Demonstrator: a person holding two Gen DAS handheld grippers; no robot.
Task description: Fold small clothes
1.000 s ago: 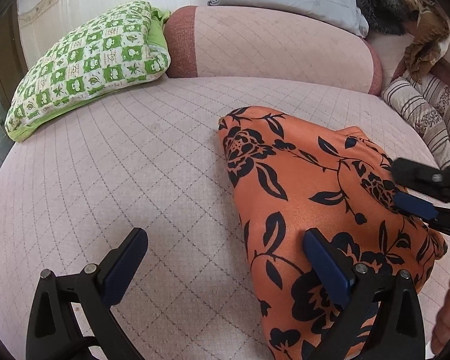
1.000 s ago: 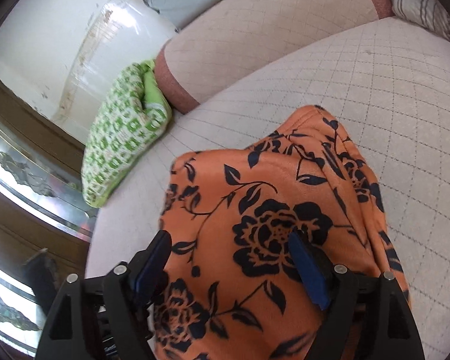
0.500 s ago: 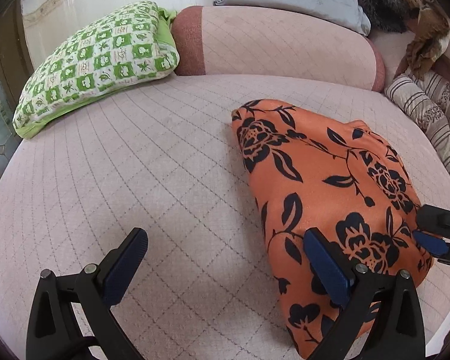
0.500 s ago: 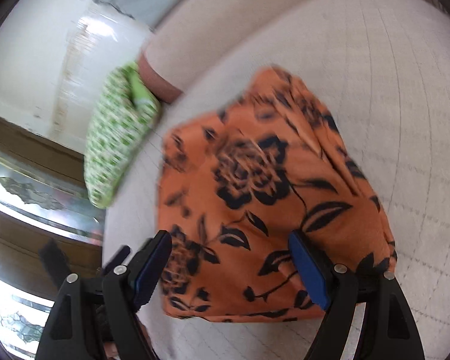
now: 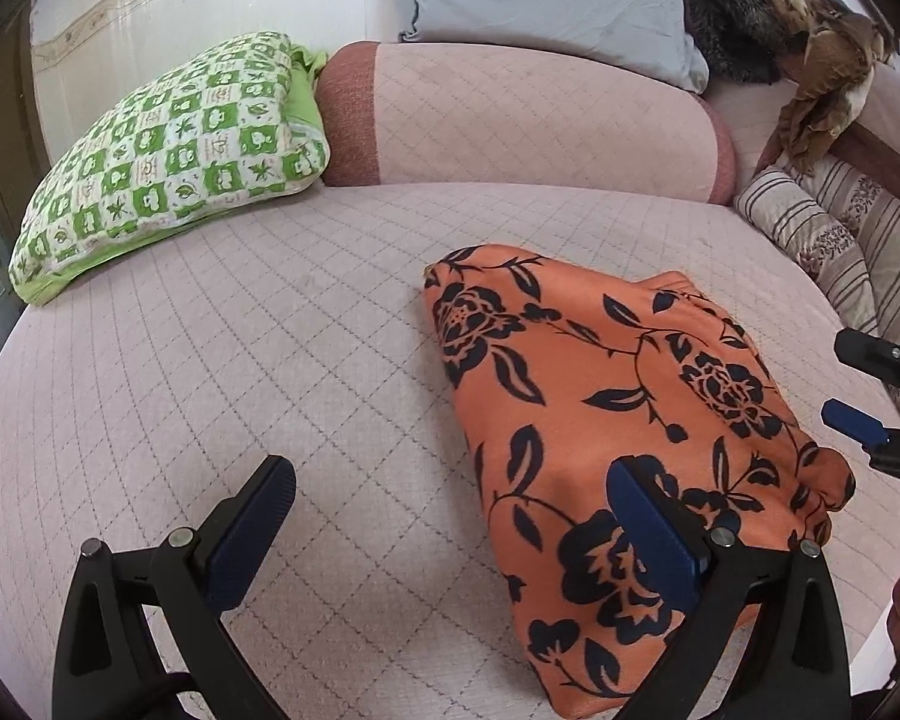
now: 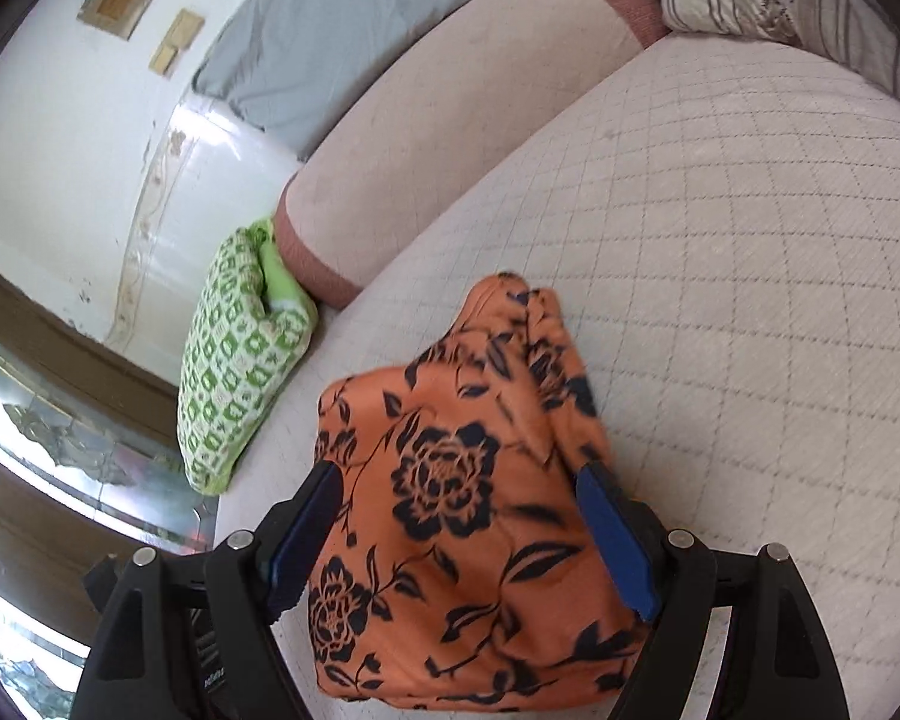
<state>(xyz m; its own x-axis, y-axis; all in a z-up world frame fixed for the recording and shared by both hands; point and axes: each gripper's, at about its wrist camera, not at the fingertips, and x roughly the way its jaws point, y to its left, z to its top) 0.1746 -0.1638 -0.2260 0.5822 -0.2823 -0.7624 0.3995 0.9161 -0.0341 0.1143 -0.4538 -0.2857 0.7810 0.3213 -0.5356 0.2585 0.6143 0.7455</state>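
Orange floral garment [image 5: 618, 420] lies folded into a compact bundle on the pink quilted bed [image 5: 270, 330]. Right gripper [image 6: 459, 531] has backed off to its edge since a second ago, jaws wide, gripping nothing. Left gripper [image 5: 450, 534] hovers open, also empty. Fold looks done.

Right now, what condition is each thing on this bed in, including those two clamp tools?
Orange floral garment: folded into a compact bundle, lying on the bed.
Left hand-held gripper: open, holding nothing, one finger over the garment's near edge.
Right hand-held gripper: open, jaws wide above the garment, not gripping it.
Green checked pillow: leaning against the bolster.
Pink bolster: lying along the bed's head.
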